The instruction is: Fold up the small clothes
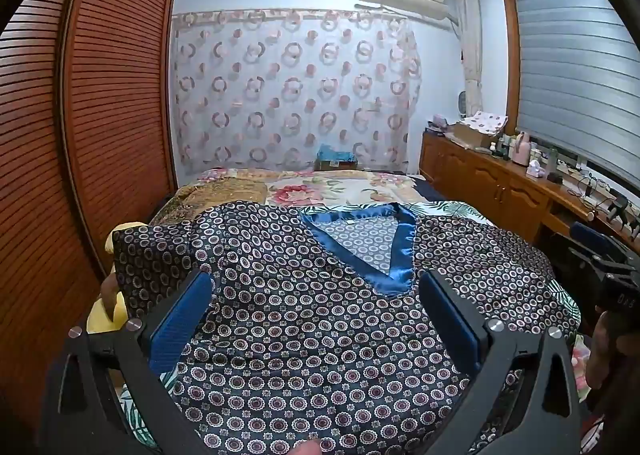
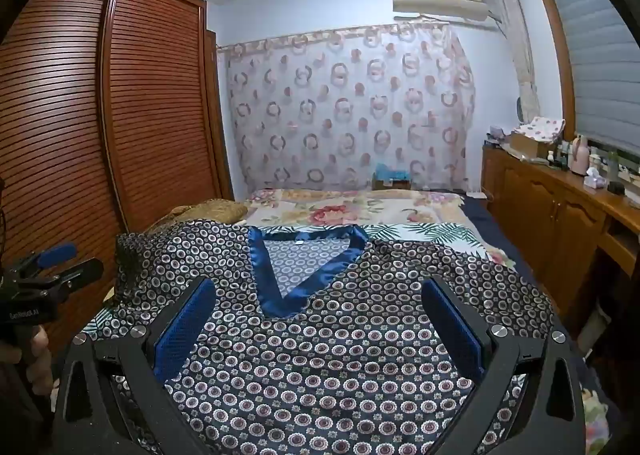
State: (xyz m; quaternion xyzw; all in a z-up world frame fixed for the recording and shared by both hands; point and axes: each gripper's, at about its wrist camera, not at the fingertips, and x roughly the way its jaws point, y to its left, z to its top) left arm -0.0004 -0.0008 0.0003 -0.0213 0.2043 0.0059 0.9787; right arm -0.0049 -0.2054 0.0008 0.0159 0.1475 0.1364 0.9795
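Plainly both wide-open claws, left claw (image 1: 316, 319) and right claw (image 2: 318, 325), hover empty over the patterned top (image 1: 320, 355) spread flat on the bed (image 1: 360, 187), collar toward its far edge, the left sleeve seemingly nearer the left claw.

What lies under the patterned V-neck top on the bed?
The patterned top lies on a leaf-print sheet, which shows past its collar and edges. Directly beneath the top, the fabric hides everything.

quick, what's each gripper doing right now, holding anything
left gripper: open, holding nothing, above the patterned shirt
right gripper: open, holding nothing, above the same shirt
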